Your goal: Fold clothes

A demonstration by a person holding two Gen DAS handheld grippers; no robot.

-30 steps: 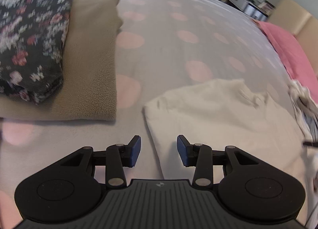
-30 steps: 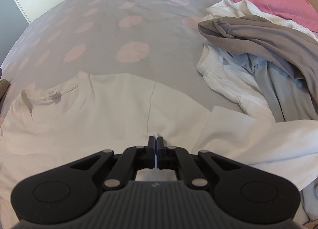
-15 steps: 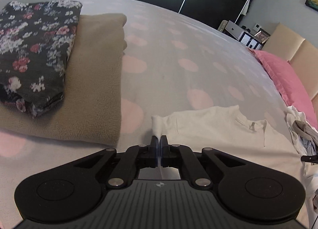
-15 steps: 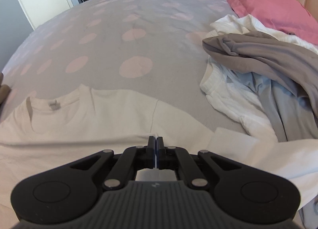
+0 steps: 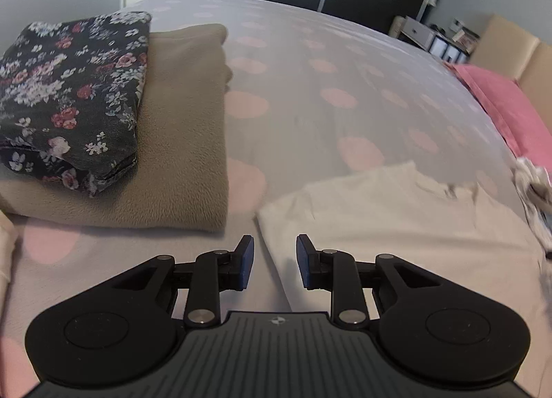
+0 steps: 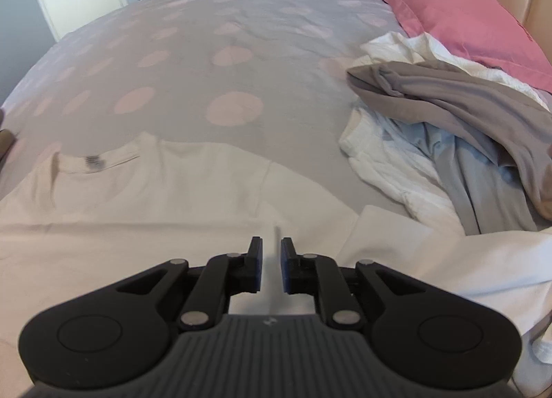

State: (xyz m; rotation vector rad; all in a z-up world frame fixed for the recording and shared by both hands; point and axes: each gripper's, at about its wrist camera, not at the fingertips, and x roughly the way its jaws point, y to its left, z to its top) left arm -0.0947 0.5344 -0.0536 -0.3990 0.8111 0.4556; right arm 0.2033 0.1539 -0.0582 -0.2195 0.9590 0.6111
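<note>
The cream T-shirt [image 6: 165,197] lies spread on the bed [image 6: 214,52], its collar and label toward the far side and a fold edge running across its middle in the right wrist view. Both tongs are released. The left tongs [image 5: 272,261] stand parted over the shirt's left edge, nothing between the pads. The right tongs [image 6: 271,268] are parted only a little, with a thin ridge of the shirt's cloth standing in the gap, not pinched.

The step in hand seems to be letting go of a fold just laid and setting up the next one. To do it well, the person should draw both tongs straight back and up so the pads do not drag the cloth and undo the crease; the right side needs care, since the ridge could catch. The loose sleeve [image 6: 390,229] on the right wants tucking inward first, and the next grip should take the edge at matching points on both sides so the fold stays square.

The unfolded pile [image 6: 448,128] lies just beside the shirt's right side, and the folded stack, a floral garment [image 5: 69,94] on a tan fleece [image 5: 186,142], sits near the left edge, so the shirt should stay between them.
</note>
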